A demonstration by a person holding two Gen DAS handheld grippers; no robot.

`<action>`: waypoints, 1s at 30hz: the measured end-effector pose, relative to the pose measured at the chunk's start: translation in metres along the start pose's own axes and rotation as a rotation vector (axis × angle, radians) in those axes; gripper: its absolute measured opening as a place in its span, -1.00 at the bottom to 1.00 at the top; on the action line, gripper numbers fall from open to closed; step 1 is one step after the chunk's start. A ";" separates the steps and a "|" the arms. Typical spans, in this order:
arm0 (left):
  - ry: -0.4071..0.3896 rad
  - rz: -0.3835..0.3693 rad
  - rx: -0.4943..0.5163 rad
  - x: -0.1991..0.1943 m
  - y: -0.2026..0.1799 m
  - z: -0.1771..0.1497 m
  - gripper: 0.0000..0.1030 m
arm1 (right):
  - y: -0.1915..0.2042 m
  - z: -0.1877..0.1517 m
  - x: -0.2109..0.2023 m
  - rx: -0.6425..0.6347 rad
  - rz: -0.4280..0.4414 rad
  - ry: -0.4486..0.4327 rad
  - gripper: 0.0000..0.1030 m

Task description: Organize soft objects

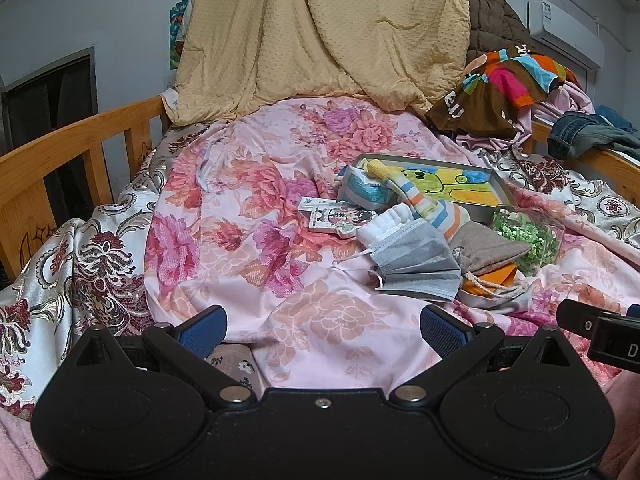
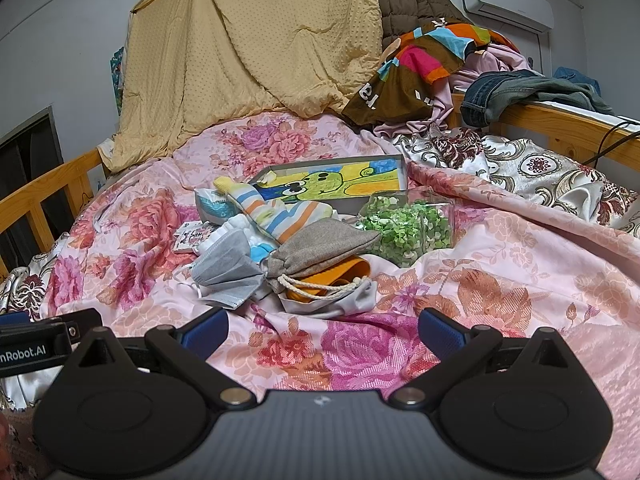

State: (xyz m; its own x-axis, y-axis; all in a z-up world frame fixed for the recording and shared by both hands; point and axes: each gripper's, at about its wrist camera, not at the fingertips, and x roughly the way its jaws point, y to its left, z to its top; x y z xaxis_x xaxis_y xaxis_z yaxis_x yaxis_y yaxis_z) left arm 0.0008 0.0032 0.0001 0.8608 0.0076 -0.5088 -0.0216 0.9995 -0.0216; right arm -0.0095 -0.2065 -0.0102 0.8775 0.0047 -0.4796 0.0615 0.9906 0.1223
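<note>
A heap of small soft items lies on the pink floral bedspread (image 1: 248, 220) (image 2: 500, 272). It holds a grey face mask (image 1: 416, 264) (image 2: 228, 268), a striped sock (image 1: 432, 204) (image 2: 276, 216), a tan drawstring pouch (image 1: 488, 248) (image 2: 320, 252) over an orange cloth (image 2: 344, 276), and a clear bag of green bits (image 1: 528, 240) (image 2: 404, 228). Behind them sits a flat box with a crayon drawing (image 1: 452, 184) (image 2: 332, 184). My left gripper (image 1: 324, 328) is open, short of the heap. My right gripper (image 2: 322, 330) is open too, just in front of the pouch.
A small printed card (image 1: 332, 216) (image 2: 192, 236) lies left of the heap. A yellow quilt (image 1: 316, 32) (image 2: 248, 40) hangs at the head. Clothes pile up at the back right (image 1: 516, 76) (image 2: 432, 56). Wooden rails (image 1: 60, 152) (image 2: 560, 124) edge the bed.
</note>
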 end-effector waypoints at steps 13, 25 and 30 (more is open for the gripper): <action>0.000 0.000 -0.001 0.000 0.000 0.000 0.99 | 0.000 0.000 0.000 0.001 0.000 0.001 1.00; -0.005 -0.033 -0.040 -0.001 0.001 0.001 0.99 | 0.000 0.000 -0.001 0.001 0.001 0.001 1.00; -0.013 -0.048 -0.051 -0.001 0.002 0.001 0.99 | 0.000 0.000 -0.002 0.001 0.001 0.001 1.00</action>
State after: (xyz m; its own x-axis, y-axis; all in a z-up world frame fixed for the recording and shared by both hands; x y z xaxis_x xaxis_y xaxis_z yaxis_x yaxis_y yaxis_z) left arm 0.0002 0.0055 0.0019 0.8679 -0.0396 -0.4952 -0.0057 0.9960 -0.0897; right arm -0.0112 -0.2067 -0.0097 0.8771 0.0057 -0.4804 0.0614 0.9904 0.1240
